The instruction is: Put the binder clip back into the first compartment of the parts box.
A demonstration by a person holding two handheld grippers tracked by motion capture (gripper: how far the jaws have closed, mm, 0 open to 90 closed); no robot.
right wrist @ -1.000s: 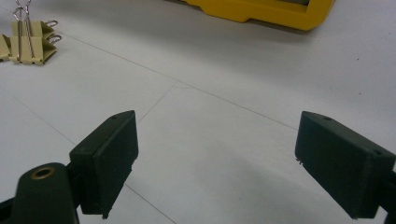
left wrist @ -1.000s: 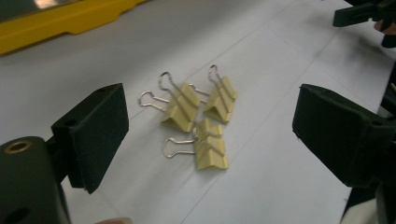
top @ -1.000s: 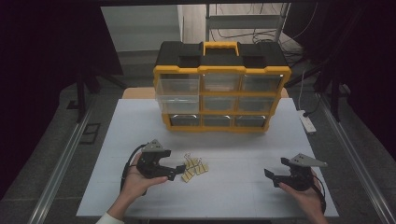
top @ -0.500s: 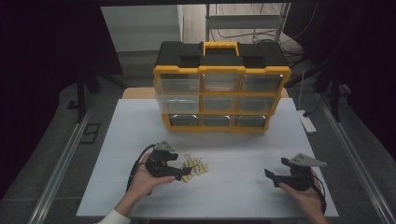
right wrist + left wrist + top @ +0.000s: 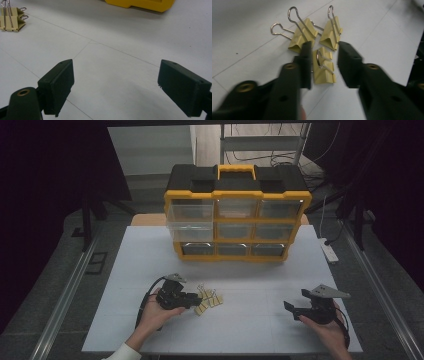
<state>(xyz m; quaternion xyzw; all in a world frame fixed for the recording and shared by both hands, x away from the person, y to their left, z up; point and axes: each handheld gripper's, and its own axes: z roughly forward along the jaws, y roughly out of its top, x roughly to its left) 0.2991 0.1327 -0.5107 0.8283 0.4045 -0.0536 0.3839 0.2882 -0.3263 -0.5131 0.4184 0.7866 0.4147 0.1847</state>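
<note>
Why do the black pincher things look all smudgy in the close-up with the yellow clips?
In the left gripper view, the left gripper sits very close to the camera, so its black jaws smear with blur while the yellow binder clips look sharper. In the high view, the room around the white table is dark.

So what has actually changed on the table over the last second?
The left hand-held gripper moved right, up to the yellow binder clips. In the left gripper view its open jaws now stand on either side of one clip, without closing on it. The right hand-held gripper stayed where it was, open above the white table. The yellow drawer cabinet has not moved.
</note>
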